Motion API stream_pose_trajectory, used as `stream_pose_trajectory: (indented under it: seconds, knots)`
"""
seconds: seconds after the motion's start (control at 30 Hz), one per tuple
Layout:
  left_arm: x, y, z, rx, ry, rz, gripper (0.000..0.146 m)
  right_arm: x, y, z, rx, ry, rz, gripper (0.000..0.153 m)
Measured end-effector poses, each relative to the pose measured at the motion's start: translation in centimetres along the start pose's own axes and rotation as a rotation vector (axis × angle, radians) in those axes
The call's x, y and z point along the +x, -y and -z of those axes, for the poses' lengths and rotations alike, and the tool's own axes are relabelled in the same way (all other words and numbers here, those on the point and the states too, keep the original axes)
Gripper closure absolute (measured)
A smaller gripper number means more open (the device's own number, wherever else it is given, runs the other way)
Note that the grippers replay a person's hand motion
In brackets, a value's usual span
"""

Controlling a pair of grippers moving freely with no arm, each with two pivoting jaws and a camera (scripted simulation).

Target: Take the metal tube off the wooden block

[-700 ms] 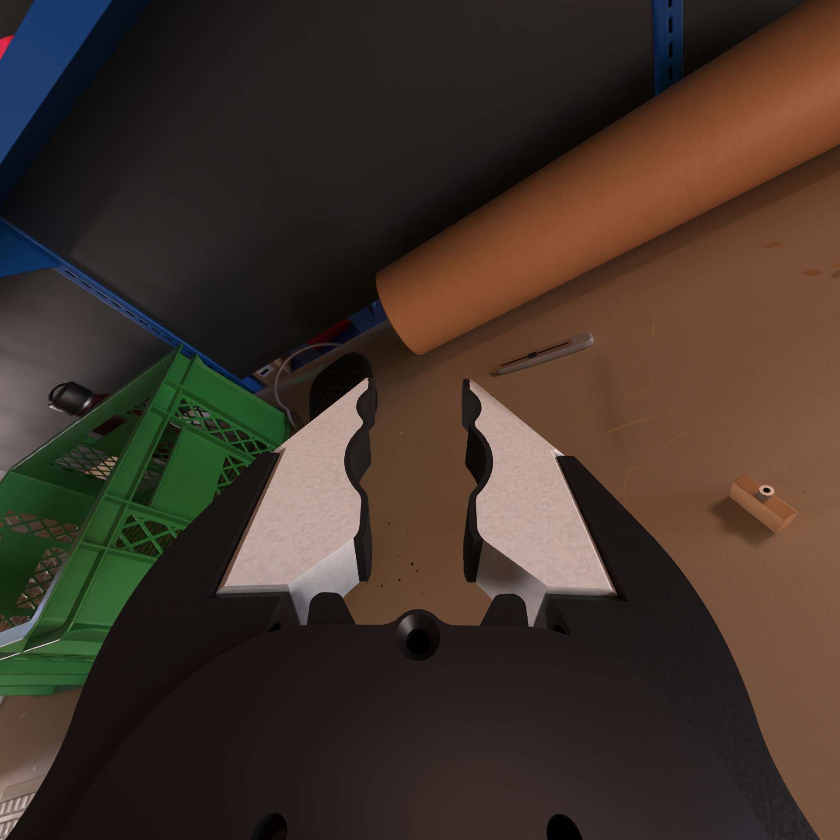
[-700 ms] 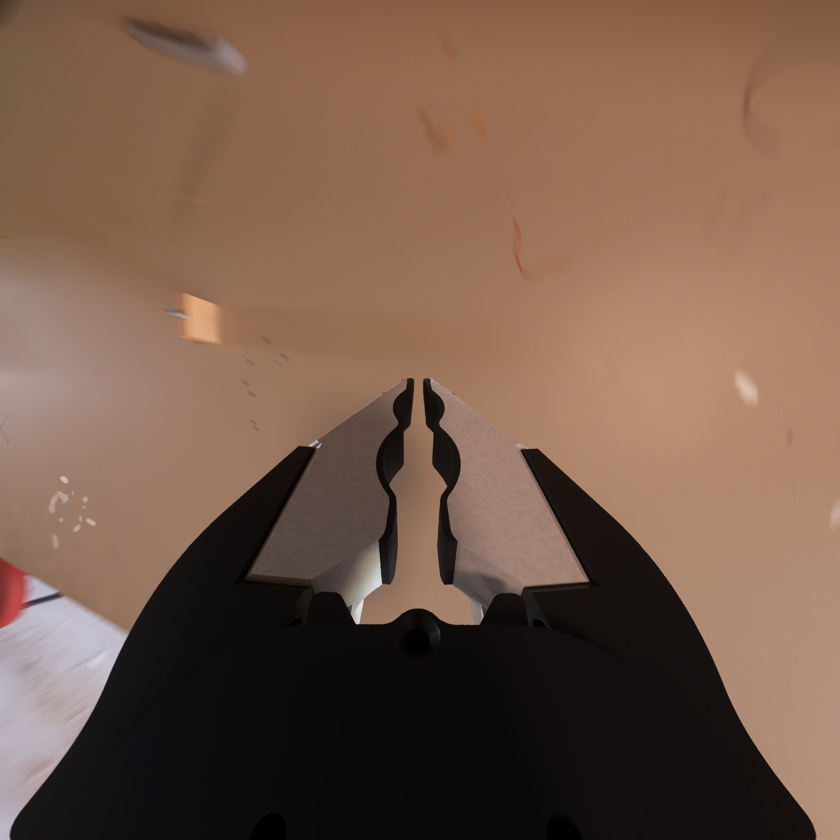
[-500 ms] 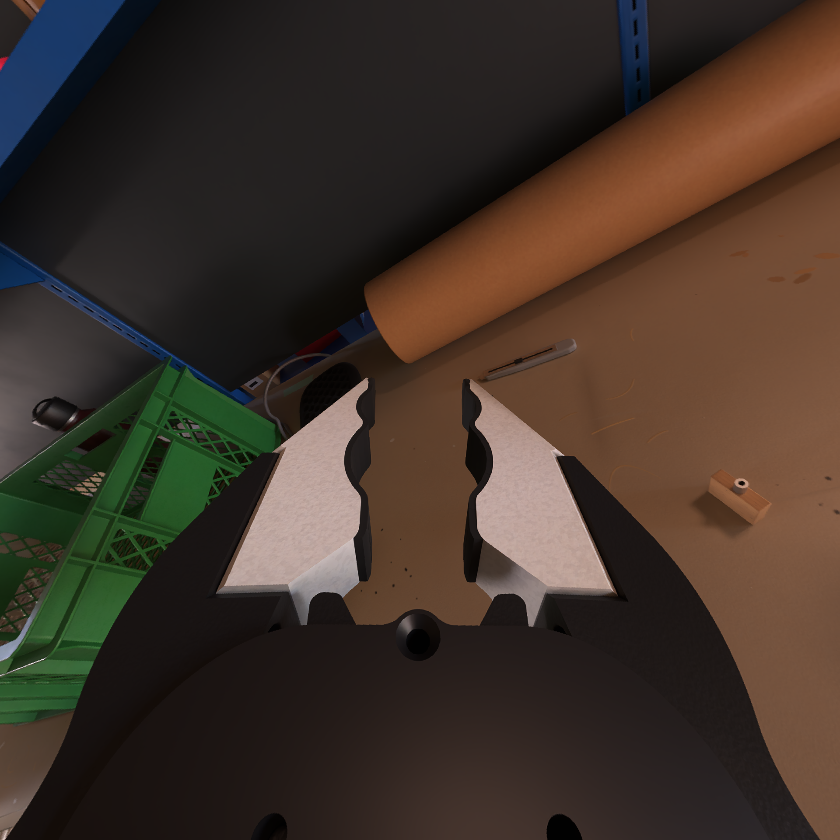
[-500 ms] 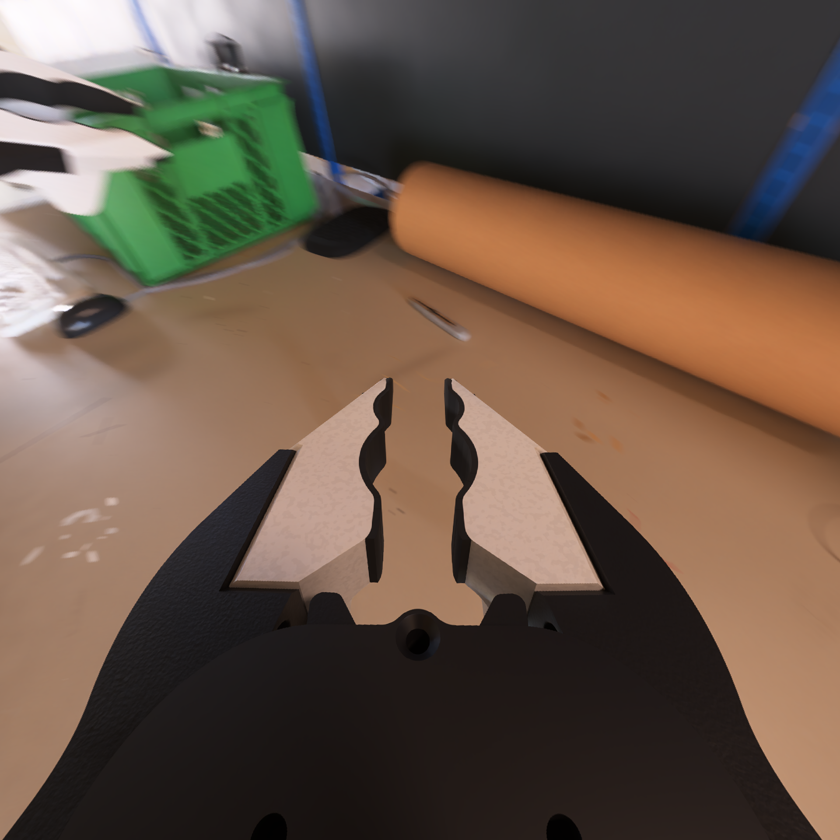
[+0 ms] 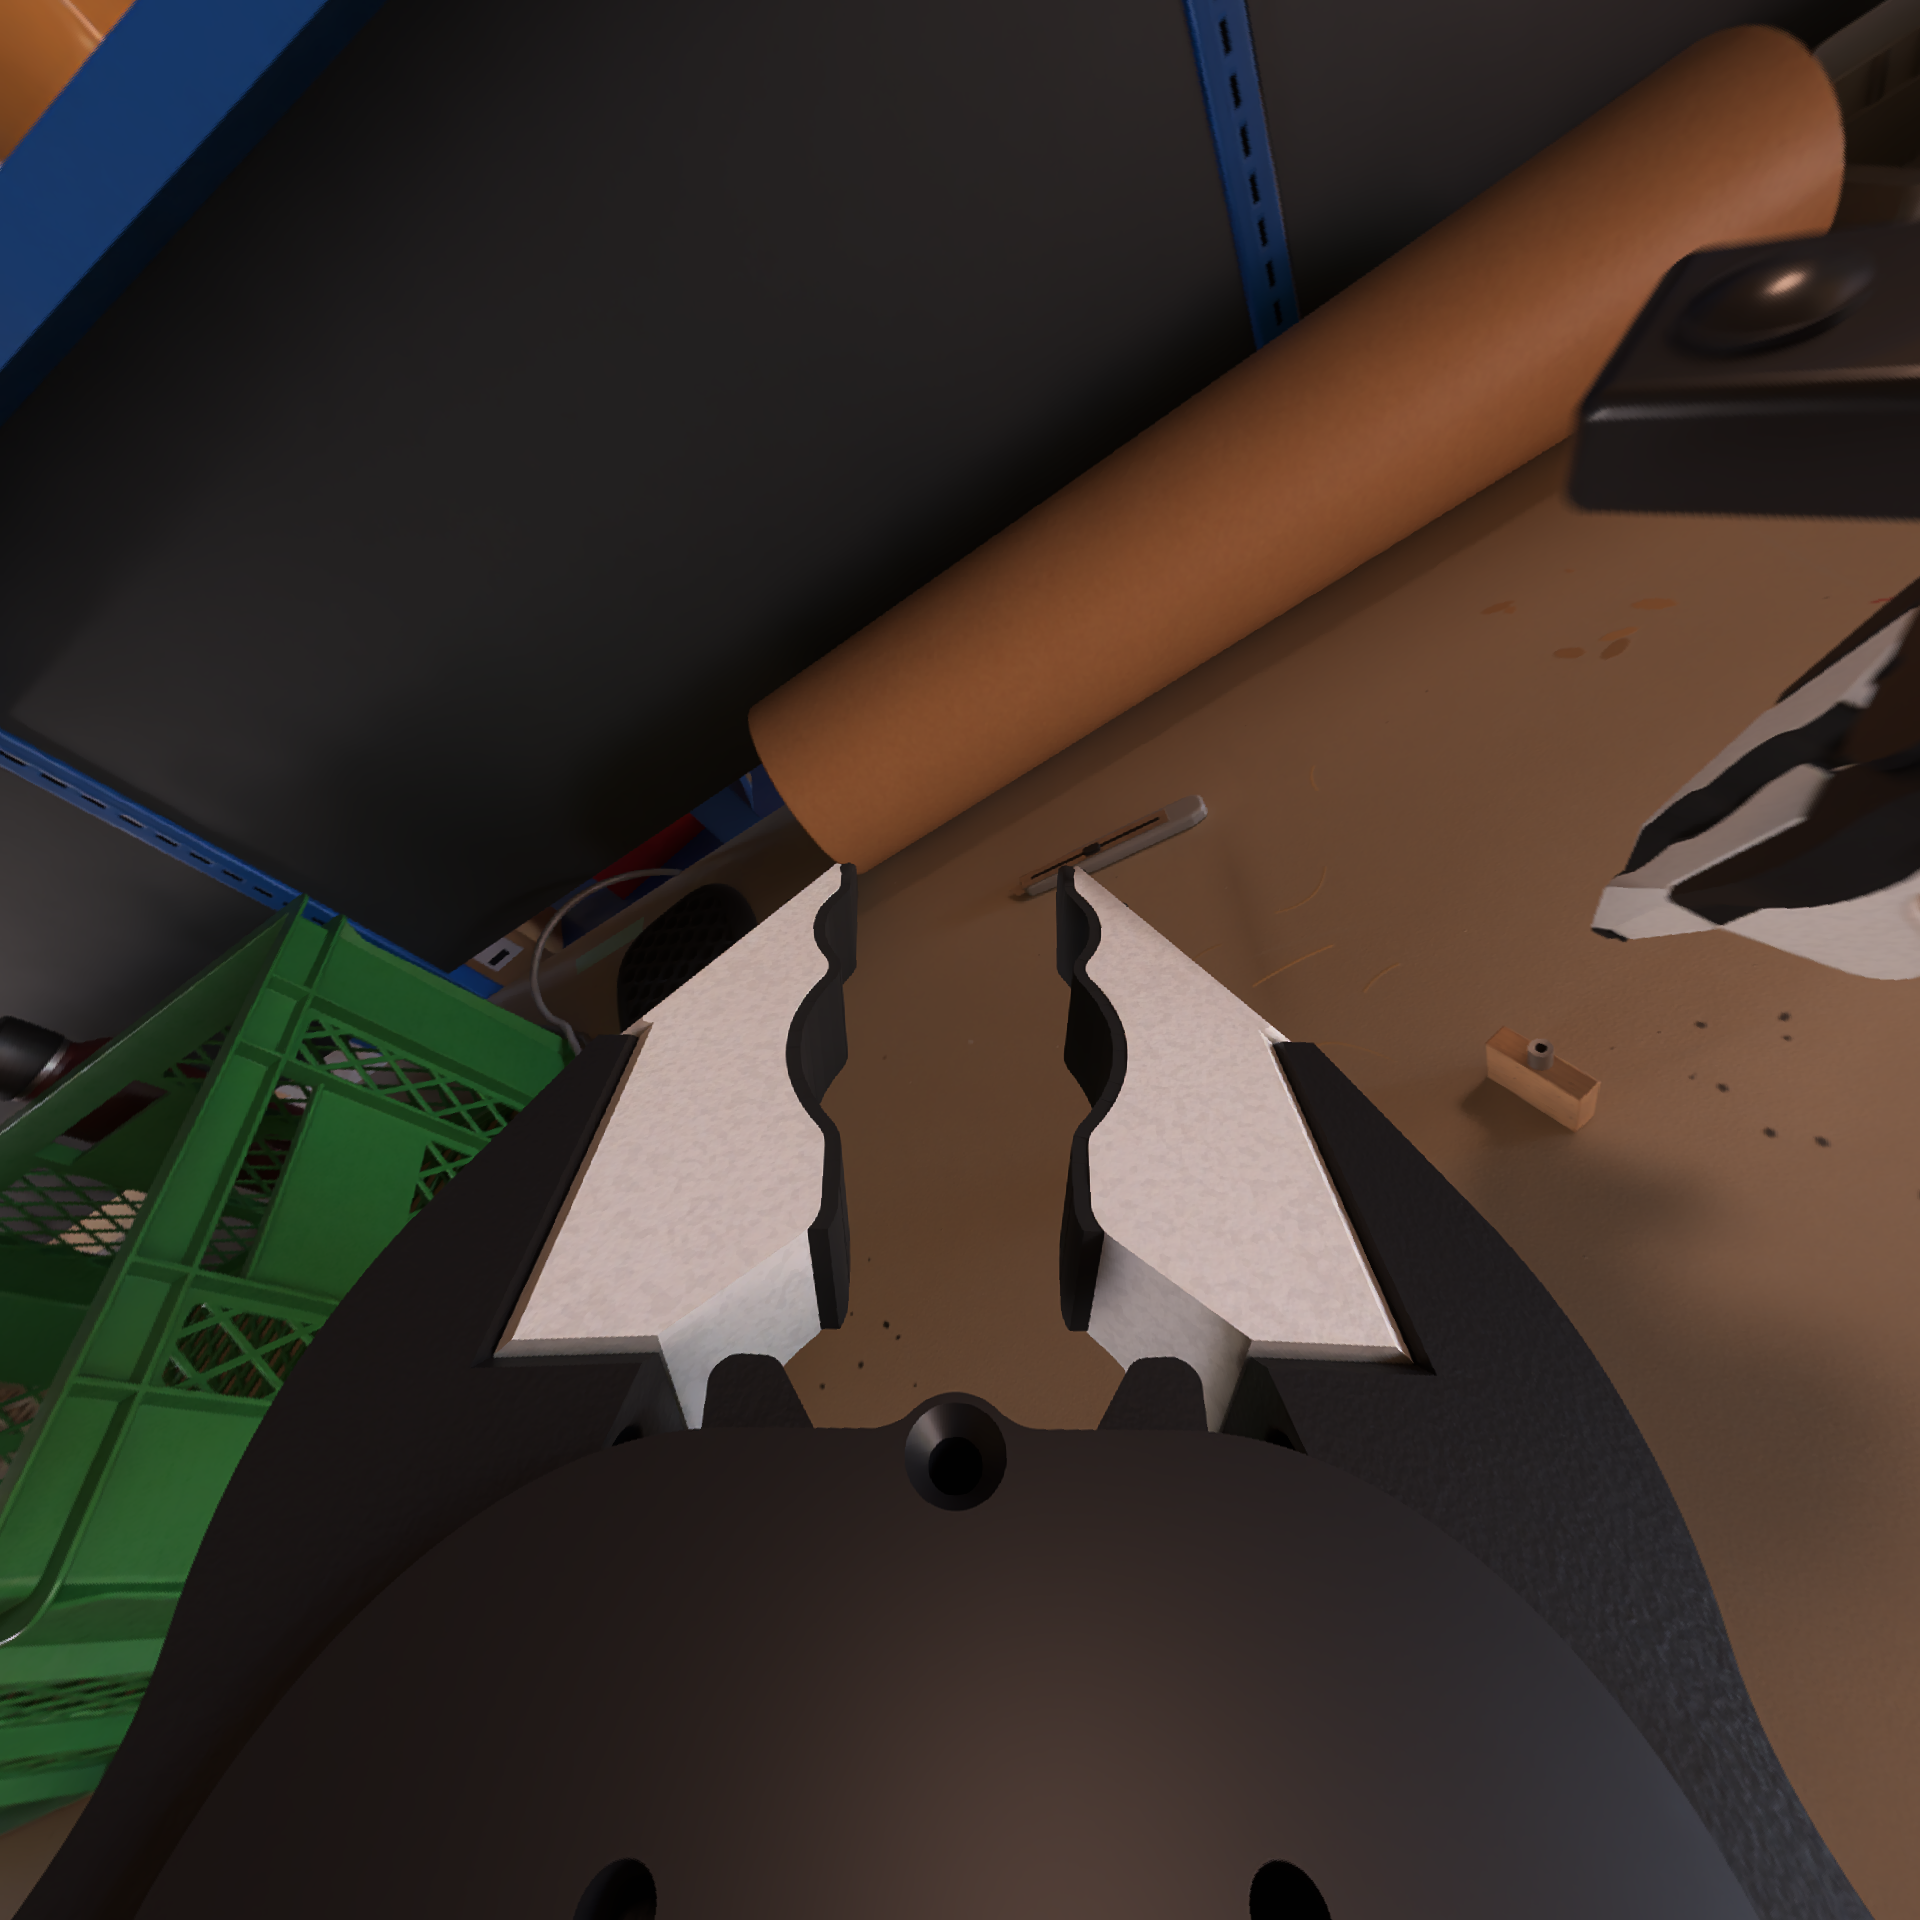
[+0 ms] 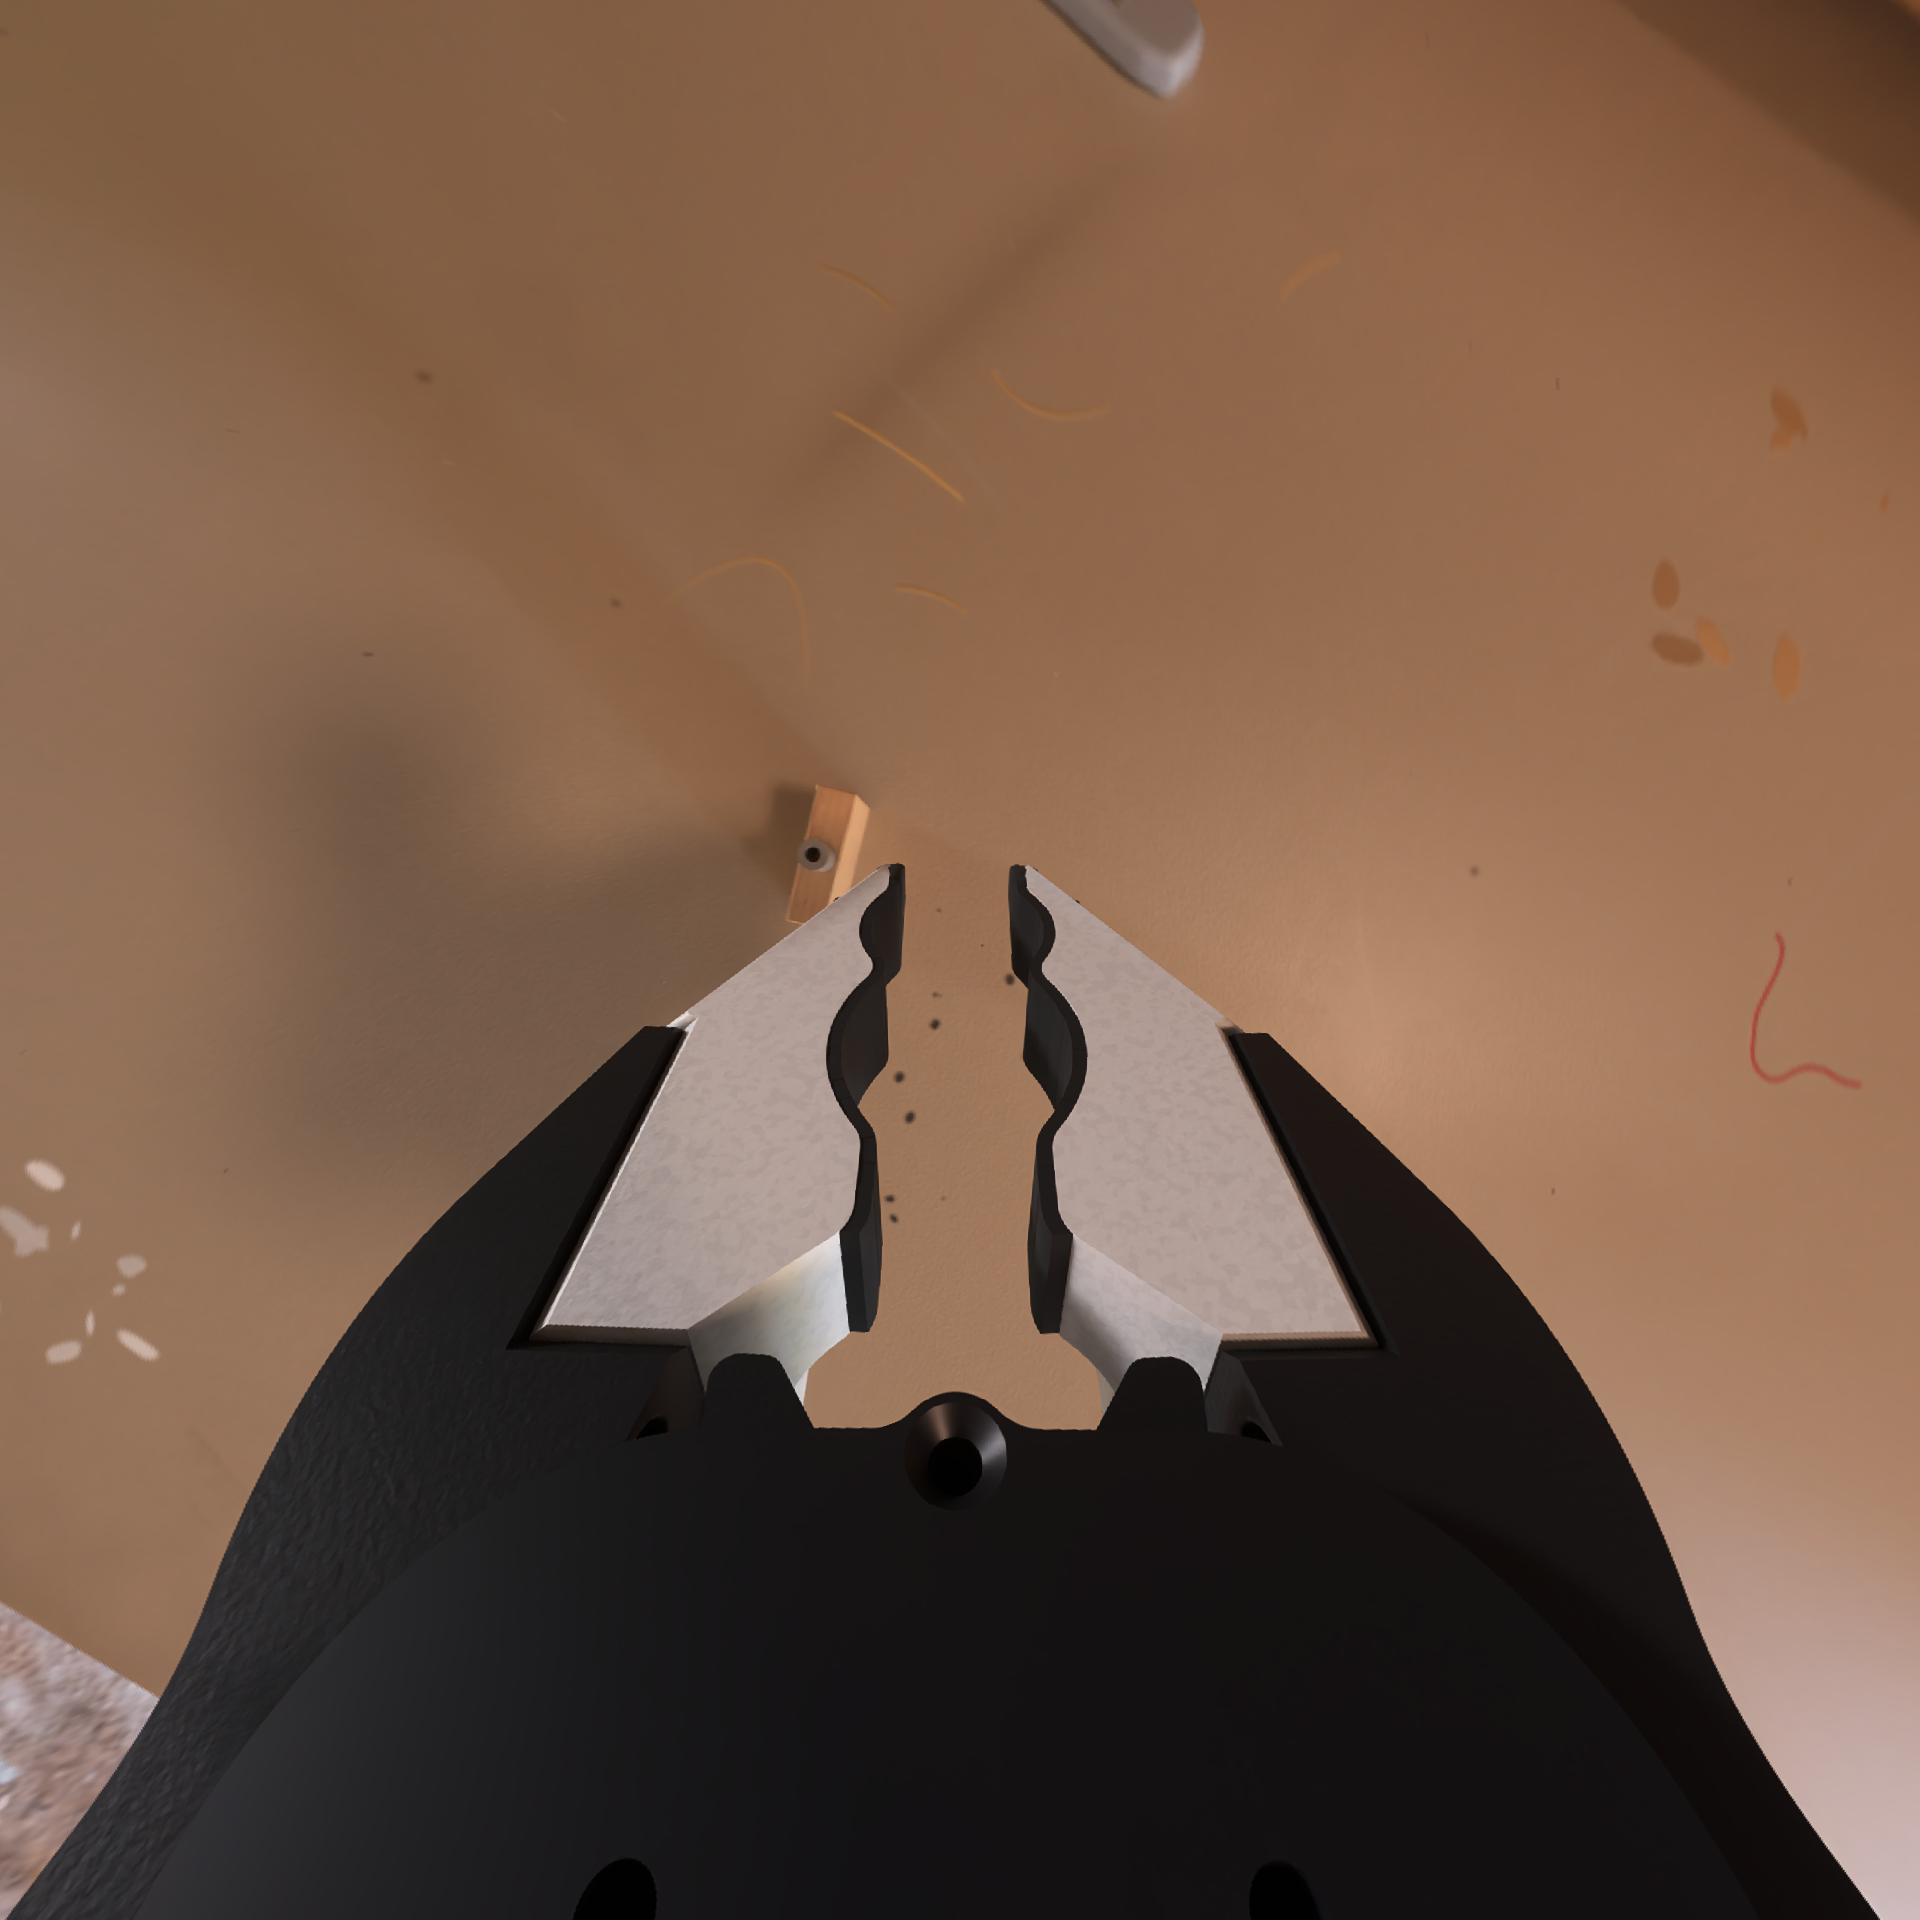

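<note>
A small wooden block [image 5: 1542, 1077] lies on the brown table, with a short metal tube [image 5: 1538, 1056] standing upright in it. In the right wrist view the wooden block [image 6: 826, 864] and the metal tube [image 6: 814, 855] sit just past my left fingertip, seen from above. My left gripper [image 5: 956, 899] is open and empty, well to the left of the block. My right gripper [image 6: 956, 883] is open and empty, hovering above the block; it also shows in the left wrist view [image 5: 1704, 914] at the right edge.
A long brown paper roll [image 5: 1299, 457] lies along the back of the table. A grey utility knife [image 5: 1117, 844] lies in front of it, also seen in the right wrist view [image 6: 1127, 31]. A green crate [image 5: 208, 1247] stands at the left. Blue shelving [image 5: 1242, 177] stands behind.
My right gripper has swung down to look at the table, opened wider and come over the block. It has entered the left wrist view. My left gripper has drifted slightly.
</note>
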State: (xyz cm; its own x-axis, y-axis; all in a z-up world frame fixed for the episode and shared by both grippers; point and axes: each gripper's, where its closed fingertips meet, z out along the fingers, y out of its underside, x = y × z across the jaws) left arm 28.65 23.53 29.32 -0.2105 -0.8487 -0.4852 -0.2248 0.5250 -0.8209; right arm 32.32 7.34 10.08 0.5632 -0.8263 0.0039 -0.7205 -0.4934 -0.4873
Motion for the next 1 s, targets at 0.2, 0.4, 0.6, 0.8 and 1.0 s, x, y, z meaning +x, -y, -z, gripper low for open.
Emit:
stream_pose_trajectory:
  seconds: [0.2, 0.4, 0.6, 0.8, 1.0]
  knots:
    - [0.0, 0.5, 1.1, 0.047, -0.021, 0.009, 0.108, 0.1, 0.2, -1.6, -0.109, -0.039, -0.069, 0.129]
    - [-0.1, 0.5, 1.4, 0.054, -0.034, 0.013, 0.108, -1.3, 0.7, -3.0, -0.153, 0.041, -0.172, 0.132]
    - [-0.2, 0.4, 1.6, 0.060, -0.043, 0.020, 0.108, -1.4, 0.5, -5.7, -0.195, 0.023, -0.232, 0.132]
    - [-0.3, 0.7, 2.1, 0.083, -0.044, 0.020, 0.109, -1.1, 0.3, -6.1, -0.235, -0.115, -0.166, 0.128]
    - [0.1, 0.7, 2.0, 0.073, -0.047, 0.001, 0.110, -1.3, 0.6, -6.4, -0.227, -0.083, -0.172, 0.129]
